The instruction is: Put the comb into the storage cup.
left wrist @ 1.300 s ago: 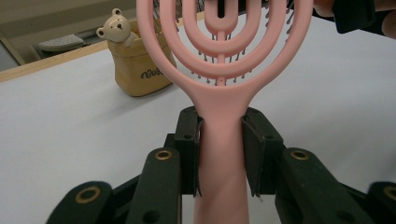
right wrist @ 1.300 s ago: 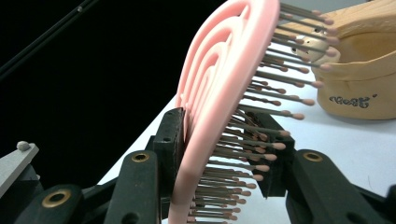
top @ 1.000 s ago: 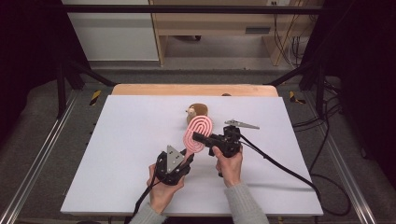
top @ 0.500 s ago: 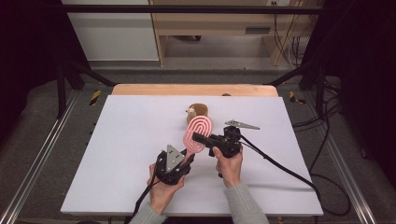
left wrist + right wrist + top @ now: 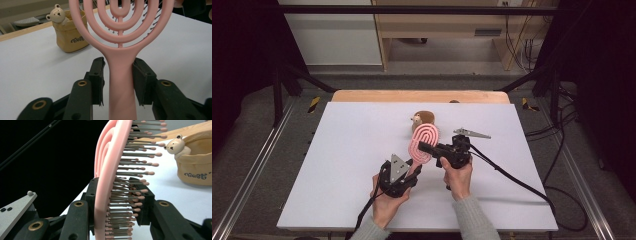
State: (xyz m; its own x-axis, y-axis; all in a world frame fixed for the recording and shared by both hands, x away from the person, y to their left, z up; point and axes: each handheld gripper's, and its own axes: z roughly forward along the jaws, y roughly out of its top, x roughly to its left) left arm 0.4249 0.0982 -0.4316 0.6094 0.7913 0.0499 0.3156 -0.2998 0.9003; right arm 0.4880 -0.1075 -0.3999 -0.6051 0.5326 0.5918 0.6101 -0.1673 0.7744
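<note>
Left gripper (image 5: 412, 167): black two-jaw tongs with a grey three-cornered plate on top, held in the person's left hand (image 5: 384, 205) near the front middle of the white table (image 5: 337, 150). In the left gripper view its jaws stand on either side of the handle of the pink plastic hairbrush with a looped, open-ring head (image 5: 122, 50). The right-hand pad touches the handle; a thin gap shows at the left-hand pad, so a firm pinch cannot be told for certain.

Right gripper (image 5: 422, 146): black two-jaw tongs with a trailing black cable, held in the person's right hand (image 5: 457, 175), just right of the left gripper. In the right gripper view its jaws bracket the brush head edge-on. One jaw lies against the pink back; the other sits among the rows of dark, pink-tipped bristles (image 5: 135, 182). They pinch the head.

Hairbrush: lifted off the table between the two grippers. Handle toward the left gripper, head tilted up and away toward the far side.

Tan fabric pouch with a small cream bear figure at its rim (image 5: 424, 119): upright on the table just beyond the brush head, apart from it.

Flat grey three-cornered plate (image 5: 472, 133): at the right gripper's far side.

Change against the earlier frames: none visible. Both hands, both grippers and the brush keep the same positions as one second ago and half a second ago.
</note>
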